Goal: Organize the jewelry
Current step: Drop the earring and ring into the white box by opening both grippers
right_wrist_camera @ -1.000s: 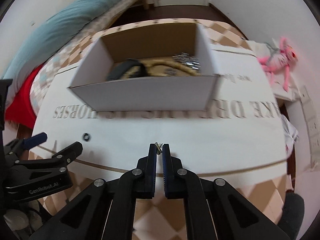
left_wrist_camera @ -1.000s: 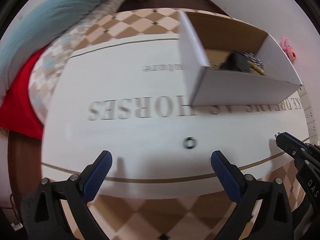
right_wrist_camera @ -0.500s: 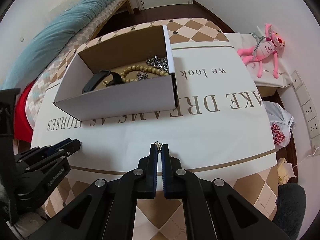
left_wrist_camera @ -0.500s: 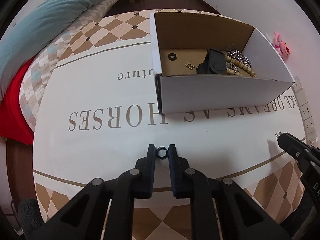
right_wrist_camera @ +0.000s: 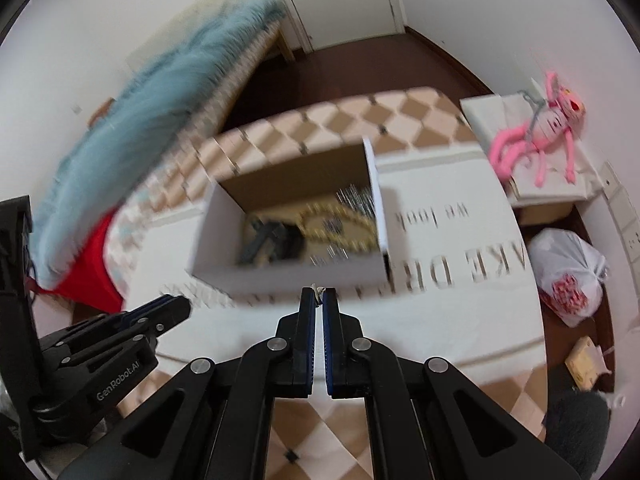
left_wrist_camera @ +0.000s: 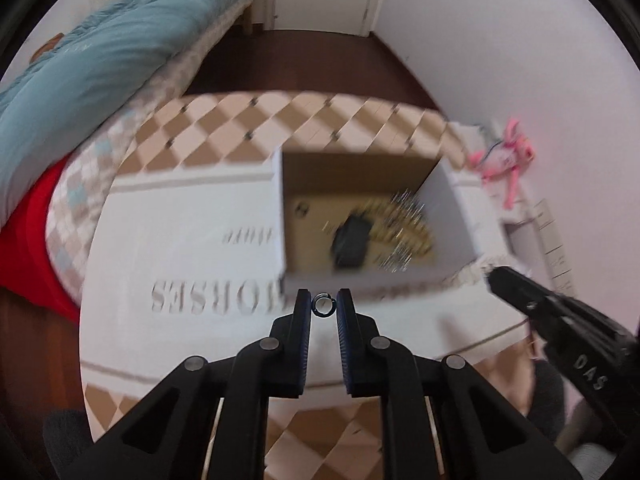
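Note:
My left gripper (left_wrist_camera: 323, 305) is shut on a small dark ring (left_wrist_camera: 322, 305), held above the white cloth just in front of the open cardboard box (left_wrist_camera: 280, 216). My right gripper (right_wrist_camera: 319, 295) is shut on a tiny metal earring (right_wrist_camera: 317, 293), also raised in front of the box (right_wrist_camera: 376, 196). The box holds a gold bead necklace (right_wrist_camera: 340, 226), a silver piece (right_wrist_camera: 356, 196), a black band (right_wrist_camera: 276, 240) and a small ring (left_wrist_camera: 301, 209). The left gripper shows at the lower left of the right wrist view (right_wrist_camera: 172, 308); the right gripper's tip shows at the right of the left wrist view (left_wrist_camera: 500, 276).
The table (left_wrist_camera: 160, 340) is covered by a white printed cloth over a checked one. A bed with a teal duvet (left_wrist_camera: 80, 64) and a red sheet lies left. A pink plush toy (right_wrist_camera: 536, 136) and a white plastic bag (right_wrist_camera: 568, 276) lie right.
The left gripper closed on the ring a second ago; both grippers have since lifted with their pieces and moved towards the box. Both views are blurred by motion.

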